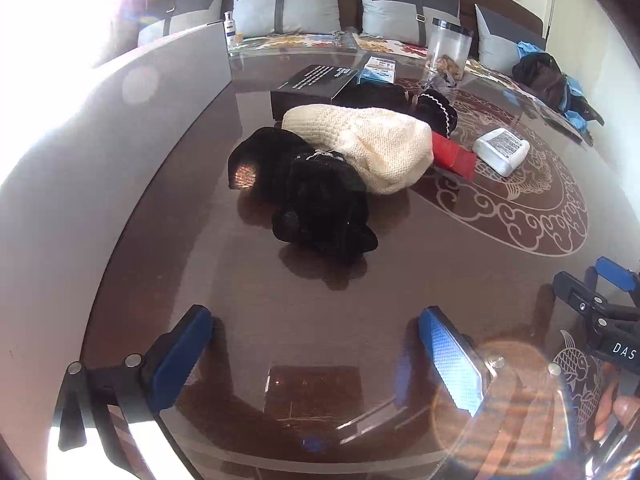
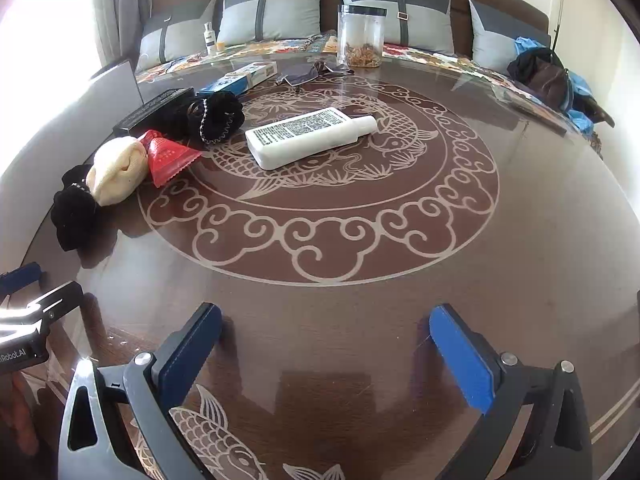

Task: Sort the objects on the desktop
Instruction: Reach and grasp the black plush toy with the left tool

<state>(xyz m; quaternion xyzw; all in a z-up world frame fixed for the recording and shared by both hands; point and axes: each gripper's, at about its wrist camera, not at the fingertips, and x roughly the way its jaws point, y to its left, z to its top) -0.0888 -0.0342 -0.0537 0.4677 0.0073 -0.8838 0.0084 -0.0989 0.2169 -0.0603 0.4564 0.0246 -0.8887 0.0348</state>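
From the left wrist, the left gripper (image 1: 316, 354) hangs over the near edge of the round glass-topped table (image 1: 400, 280), its blue pads spread wide with only bare glass between them; ahead lies a black knitted bundle (image 1: 316, 200), touching a cream knitted piece (image 1: 368, 144) behind it; a red packet (image 1: 456, 158) sits just beside the cream piece, and a white bottle (image 1: 500, 150) lies near it toward the middle; a black box (image 1: 308, 88) rests farther back.

From the right wrist, the right gripper (image 2: 326, 354) also stands with its pads well apart, nothing between them, above the near edge; the white bottle (image 2: 308, 136) lies on its side at the table's (image 2: 520, 260) centre; the red packet (image 2: 168, 156), cream piece (image 2: 116, 170) and black bundle (image 2: 74, 212) line the left edge; a clear jar (image 2: 360, 38) stands upright at the far edge.
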